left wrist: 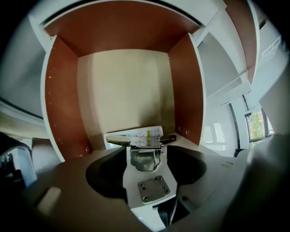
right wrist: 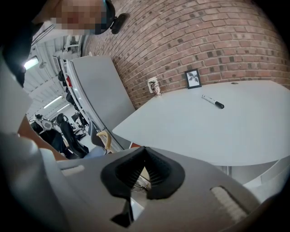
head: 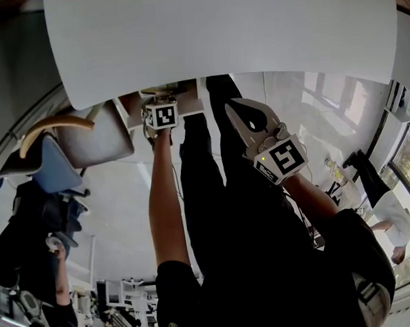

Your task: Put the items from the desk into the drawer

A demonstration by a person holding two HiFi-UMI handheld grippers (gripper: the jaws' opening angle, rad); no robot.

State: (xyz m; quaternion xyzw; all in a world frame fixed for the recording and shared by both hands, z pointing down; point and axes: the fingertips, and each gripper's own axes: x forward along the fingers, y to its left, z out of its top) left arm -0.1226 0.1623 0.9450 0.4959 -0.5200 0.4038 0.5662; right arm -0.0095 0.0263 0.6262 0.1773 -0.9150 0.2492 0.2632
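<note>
Our left gripper [left wrist: 143,139] has its jaws wide apart with nothing between them. Its view looks straight into the drawer [left wrist: 61,104]. A flat white pack [left wrist: 136,132] with a yellow mark lies on the drawer floor just beyond the tips, its long axis running across the jaws. We judge that one to be delivered. We see no other item in there.

Our right gripper [right wrist: 144,150] has its jaws pressed together at the tips, holding nothing that we can see. Its view looks out over the desk [right wrist: 217,136]. A marker [right wrist: 213,102] lies up and to the right of the jaws, well apart from them, its long axis slanting from upper left to lower right. Farther beyond, by the brick wall [right wrist: 217,36], stand a small frame [right wrist: 193,79] and a cup [right wrist: 154,86].

In the head view the left gripper sits low under the desk edge and the right one hangs on the near side, clear of the desk. The marker shows only as a dark tip far beyond both. This view shows neither the drawer's inside nor the frame and cup. We judge the right gripper the better placed for the marker. It would need to open and set its jaws across that slant.
</note>
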